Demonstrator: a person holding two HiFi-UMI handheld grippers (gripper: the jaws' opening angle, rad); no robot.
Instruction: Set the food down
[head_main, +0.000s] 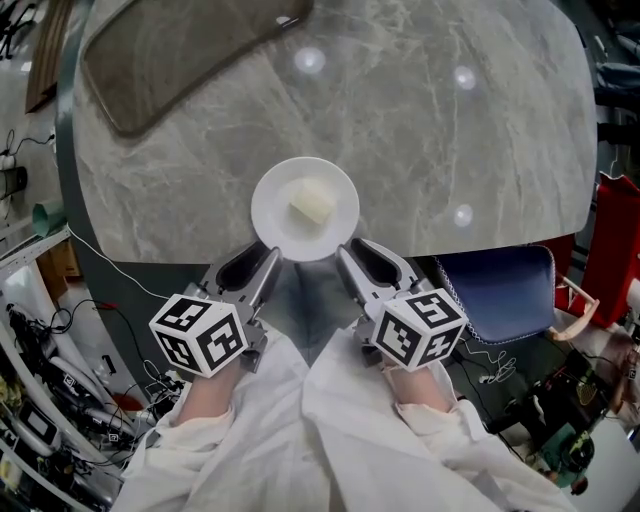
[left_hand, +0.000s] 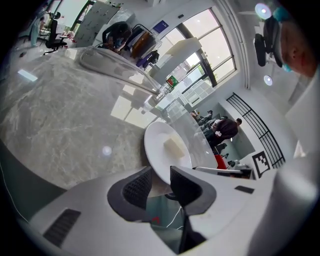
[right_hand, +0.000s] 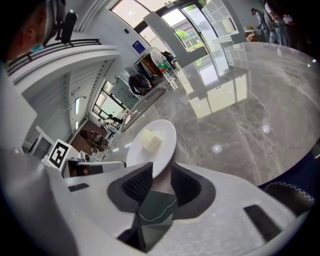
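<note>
A white plate (head_main: 275, 205) with a pale block of food (head_main: 312, 203) is at the near edge of the round grey marble table (head_main: 450, 150), its near rim just past the edge. My left gripper (head_main: 268, 262) is shut on the plate's near-left rim. The right gripper (head_main: 347, 258) is shut on the near-right rim. In the left gripper view the plate (left_hand: 159, 145) rises tilted from between the jaws of the gripper (left_hand: 161, 184), the food (left_hand: 175, 147) on it. The right gripper view shows the same plate (right_hand: 165, 131) and food (right_hand: 151, 140) ahead of its gripper (right_hand: 161, 182).
A brownish see-through tray (head_main: 180, 60) lies on the table's far left. A blue padded seat (head_main: 510, 290) stands under the table's right edge. Cables and equipment (head_main: 40, 400) crowd the floor at the left. People sit in the room's background (left_hand: 222, 130).
</note>
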